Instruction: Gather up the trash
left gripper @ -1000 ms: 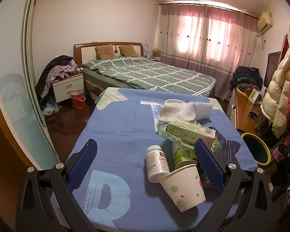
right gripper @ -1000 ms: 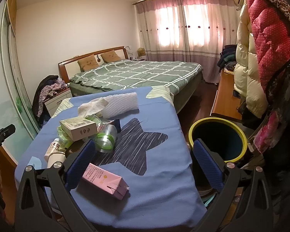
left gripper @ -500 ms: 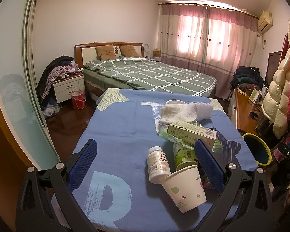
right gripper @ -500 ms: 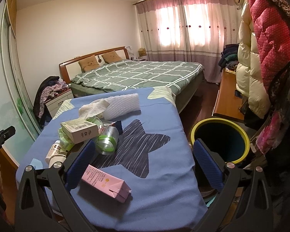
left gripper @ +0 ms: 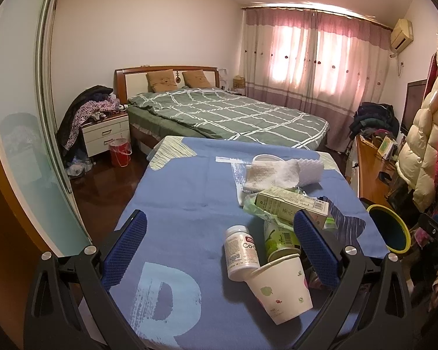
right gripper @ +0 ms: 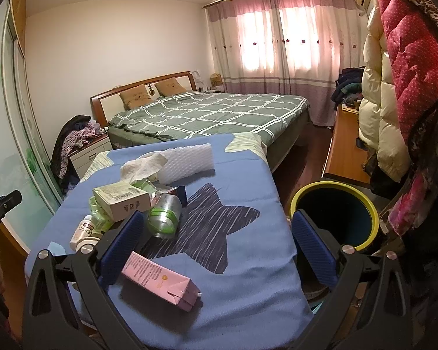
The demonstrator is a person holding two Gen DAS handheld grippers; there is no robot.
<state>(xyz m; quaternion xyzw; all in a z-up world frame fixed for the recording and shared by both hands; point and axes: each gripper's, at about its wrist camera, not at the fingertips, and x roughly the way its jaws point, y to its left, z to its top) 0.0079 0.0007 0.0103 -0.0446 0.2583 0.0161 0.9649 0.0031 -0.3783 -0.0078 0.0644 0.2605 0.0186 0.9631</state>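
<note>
Trash sits in a pile on the table (right gripper: 248, 262), and almost nothing has moved in the last second. Left gripper (left gripper: 219, 248) and right gripper (right gripper: 219, 245) both hang wide open, holding nothing. The bin (right gripper: 334, 213) waits right of the table, so collecting has not started.

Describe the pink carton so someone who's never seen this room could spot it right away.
Find the table with the blue cloth at the foot of the green bed. The pink carton lies on its side at the near edge, apart from the trash pile, just in front of the dark star print. It is the only pink item on the cloth.
</note>
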